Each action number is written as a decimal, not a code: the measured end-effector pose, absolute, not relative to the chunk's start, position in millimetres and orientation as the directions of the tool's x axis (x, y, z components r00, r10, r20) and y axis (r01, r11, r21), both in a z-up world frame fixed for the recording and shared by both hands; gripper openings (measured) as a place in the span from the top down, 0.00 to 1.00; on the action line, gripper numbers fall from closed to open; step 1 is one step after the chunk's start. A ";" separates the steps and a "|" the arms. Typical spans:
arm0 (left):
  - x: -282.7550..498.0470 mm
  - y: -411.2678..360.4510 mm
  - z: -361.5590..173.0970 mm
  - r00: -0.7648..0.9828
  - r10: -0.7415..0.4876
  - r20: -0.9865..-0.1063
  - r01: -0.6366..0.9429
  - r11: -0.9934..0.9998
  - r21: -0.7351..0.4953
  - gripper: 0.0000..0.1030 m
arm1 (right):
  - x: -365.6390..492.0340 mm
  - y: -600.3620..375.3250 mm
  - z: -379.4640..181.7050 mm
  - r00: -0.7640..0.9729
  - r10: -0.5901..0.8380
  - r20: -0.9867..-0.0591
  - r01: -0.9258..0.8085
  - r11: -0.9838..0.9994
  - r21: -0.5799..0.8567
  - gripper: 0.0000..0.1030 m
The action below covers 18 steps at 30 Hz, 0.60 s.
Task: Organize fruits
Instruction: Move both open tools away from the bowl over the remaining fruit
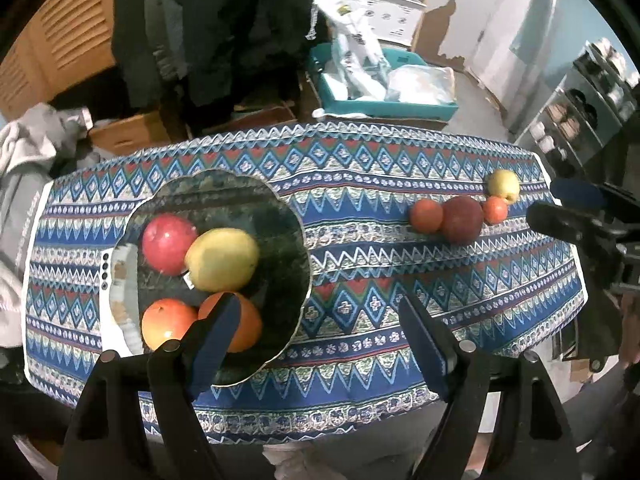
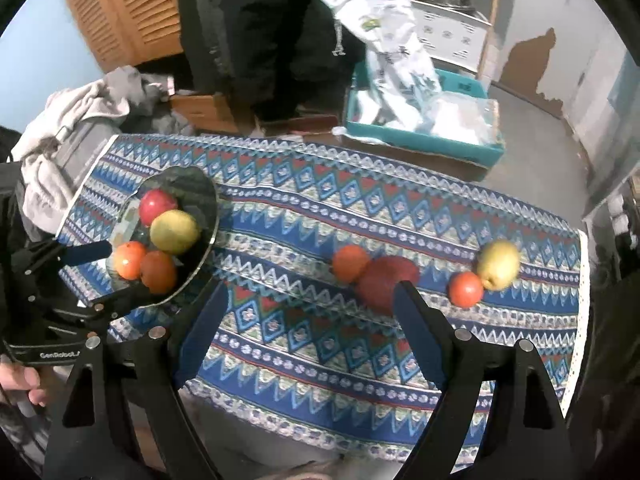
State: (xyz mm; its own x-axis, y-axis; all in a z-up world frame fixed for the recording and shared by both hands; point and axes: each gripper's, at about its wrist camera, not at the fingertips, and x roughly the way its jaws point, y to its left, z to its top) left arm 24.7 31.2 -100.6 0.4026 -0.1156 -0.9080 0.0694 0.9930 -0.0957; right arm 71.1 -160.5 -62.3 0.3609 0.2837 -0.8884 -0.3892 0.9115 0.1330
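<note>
A dark scalloped plate (image 1: 280, 204) (image 2: 210, 200) sits on the left of the patterned cloth. It holds a red apple (image 1: 168, 244), a yellow-green fruit (image 1: 222, 260) and two oranges (image 1: 168, 328). To the right, on the cloth, lie an orange (image 2: 350, 264), a dark red apple (image 2: 380, 280), a small orange (image 2: 465, 289) and a yellow apple (image 2: 498, 264). My left gripper (image 1: 320, 308) hangs open above the plate's near right edge with nothing in it. My right gripper (image 2: 310, 296) is open over the cloth, its right finger in front of the dark red apple.
The patterned cloth (image 1: 360, 240) covers a small table whose edges drop off close by on all sides. Behind it are a teal box (image 1: 384, 108) of plastic bags, dark hanging clothes, cardboard boxes and a grey garment (image 2: 72, 120) at the left. A hand (image 2: 20, 384) grips the left tool.
</note>
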 end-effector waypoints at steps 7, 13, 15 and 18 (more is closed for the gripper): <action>28.4 6.7 -93.0 0.415 -0.131 -0.900 0.113 0.989 -0.091 0.20 | 69.5 -184.6 -64.3 0.369 0.279 -0.887 -0.357 0.923 0.142 0.17; 31.7 -15.7 -89.4 0.432 -0.129 -0.892 0.158 0.985 -0.067 0.20 | 68.0 -203.4 -65.8 0.374 0.277 -0.885 -0.328 0.932 0.153 0.17; 32.5 -22.9 -89.7 0.436 -0.114 -0.893 0.168 0.985 -0.044 0.20 | 67.5 -210.0 -66.1 0.377 0.276 -0.884 -0.316 0.936 0.157 0.17; 33.8 -30.4 -90.1 0.431 -0.120 -0.894 0.180 0.983 -0.045 0.20 | 67.5 -218.6 -66.6 0.380 0.274 -0.883 -0.303 0.939 0.160 0.17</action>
State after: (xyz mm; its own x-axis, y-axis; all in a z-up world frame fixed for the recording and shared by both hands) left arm 33.8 -30.4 -90.1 0.4312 -0.1202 -0.8942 0.1801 0.9826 -0.0452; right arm 67.5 -218.6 -66.6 0.3803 0.2735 -0.8835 -0.3030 0.9394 0.1604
